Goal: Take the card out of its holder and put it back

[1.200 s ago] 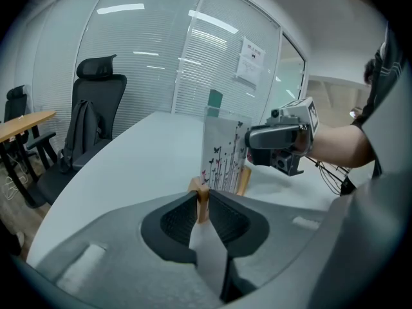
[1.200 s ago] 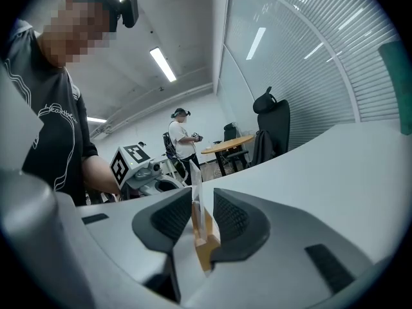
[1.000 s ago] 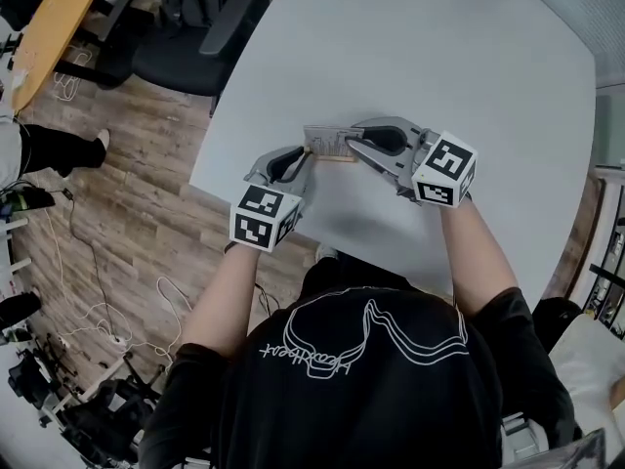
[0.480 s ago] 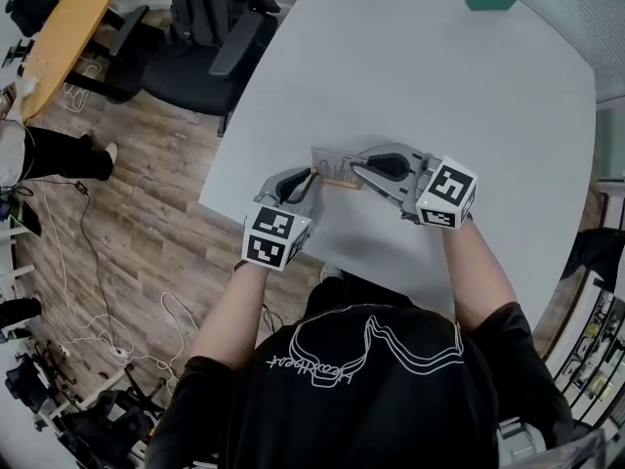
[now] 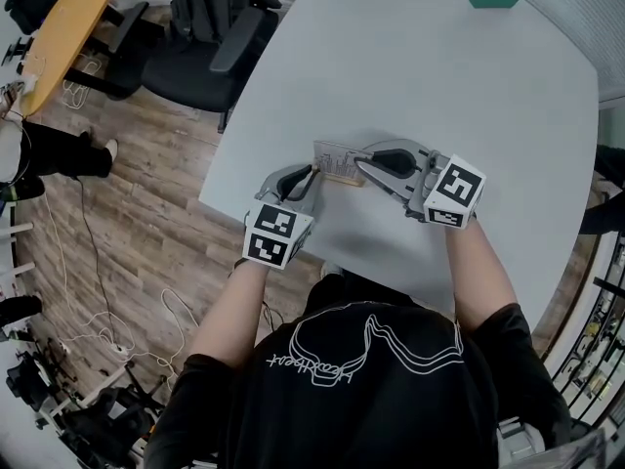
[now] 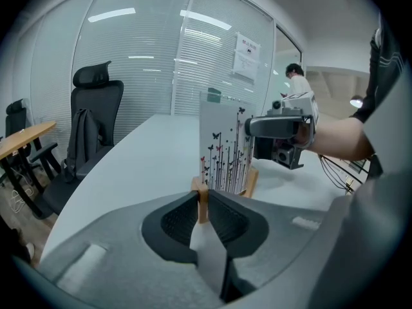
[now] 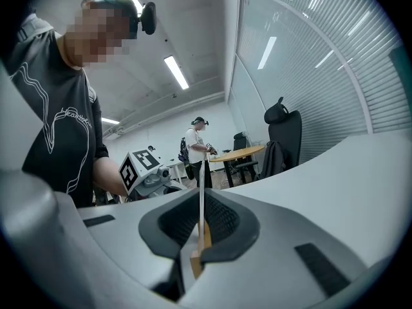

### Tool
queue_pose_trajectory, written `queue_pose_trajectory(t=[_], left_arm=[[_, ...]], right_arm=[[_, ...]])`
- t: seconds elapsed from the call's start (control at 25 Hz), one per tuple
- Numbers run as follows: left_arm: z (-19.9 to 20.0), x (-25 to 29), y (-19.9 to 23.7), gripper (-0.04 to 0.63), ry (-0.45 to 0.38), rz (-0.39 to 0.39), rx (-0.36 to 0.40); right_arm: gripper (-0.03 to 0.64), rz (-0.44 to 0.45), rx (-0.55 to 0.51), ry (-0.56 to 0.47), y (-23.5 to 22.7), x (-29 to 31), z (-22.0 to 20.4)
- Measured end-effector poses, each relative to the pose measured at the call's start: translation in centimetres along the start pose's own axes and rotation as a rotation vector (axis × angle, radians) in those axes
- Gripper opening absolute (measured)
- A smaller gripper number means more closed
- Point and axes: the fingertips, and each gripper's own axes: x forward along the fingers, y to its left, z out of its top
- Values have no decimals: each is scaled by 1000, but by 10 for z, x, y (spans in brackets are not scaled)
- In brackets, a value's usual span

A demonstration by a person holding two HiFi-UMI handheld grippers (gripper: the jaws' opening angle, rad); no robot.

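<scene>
Head view: left gripper clamps holder; right gripper just closed on butterfly card.

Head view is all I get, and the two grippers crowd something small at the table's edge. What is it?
Observer: The left gripper view shows a white card printed with butterflies and stems. It stands upright in a wooden holder.
Visitor: Who holds what?
Observer: The left gripper is shut on one end of the wooden holder, and its fingers press the wood from both sides.
Visitor: And the right one?
Observer: The right gripper has just been closing. Its own view shows the thin card edge-on, pinched between its fingers.
</scene>
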Motion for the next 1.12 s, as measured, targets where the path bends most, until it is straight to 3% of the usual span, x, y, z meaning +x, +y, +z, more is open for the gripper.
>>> queue_pose_trajectory(t=[0.44, 0.8, 1.12], left_arm=[[-1, 5, 3, 58, 12, 7, -5], [-2, 5, 1, 58, 8, 5, -19], [-3, 2, 2, 58, -4, 27, -32]], right_arm=[[23, -24, -57, -51, 1, -10, 36], [23, -103, -60, -116, 10, -38, 68], [23, -215, 59, -271, 33, -76, 85]])
